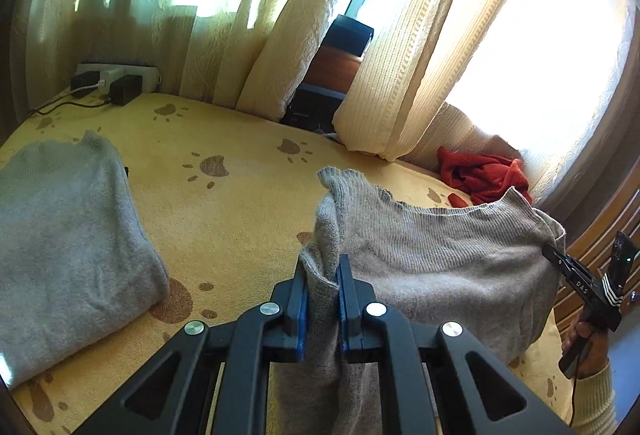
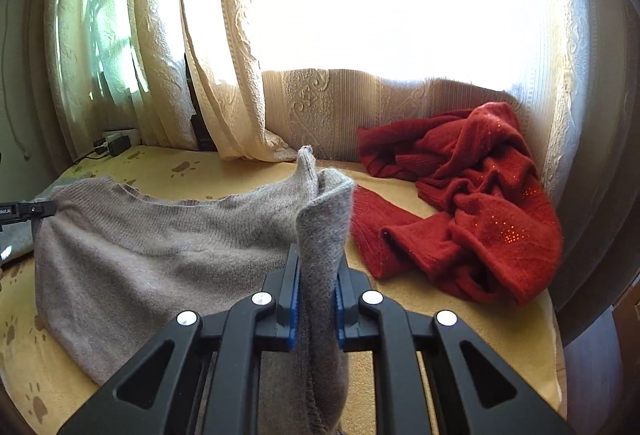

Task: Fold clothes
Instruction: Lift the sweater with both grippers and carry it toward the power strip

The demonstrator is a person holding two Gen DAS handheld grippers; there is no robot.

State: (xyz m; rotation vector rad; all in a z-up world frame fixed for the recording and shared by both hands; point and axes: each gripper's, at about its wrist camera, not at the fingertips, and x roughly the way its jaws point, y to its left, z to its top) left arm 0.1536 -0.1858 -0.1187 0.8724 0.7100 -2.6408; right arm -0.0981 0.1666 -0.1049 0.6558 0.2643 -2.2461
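A taupe knitted sweater (image 1: pixel 440 259) hangs stretched between both grippers above the yellow bed cover. My left gripper (image 1: pixel 323 267) is shut on one bunched corner of it, cloth standing up between the blue pads. In the right wrist view the same sweater (image 2: pixel 160 259) spreads to the left, and my right gripper (image 2: pixel 316 267) is shut on its other corner. The right gripper (image 1: pixel 554 253) also shows at the far right of the left wrist view, held by a hand (image 1: pixel 588 347). The left gripper's tip (image 2: pixel 50 209) appears at the left edge of the right wrist view.
A folded grey sweater (image 1: pixel 68 243) lies on the left of the yellow paw-print cover (image 1: pixel 224 219). A crumpled red sweater (image 2: pixel 472 203) sits at the back right. Cream curtains (image 1: pixel 280 35) hang behind the bed. A power strip with chargers (image 1: pixel 116 81) is in the back left corner.
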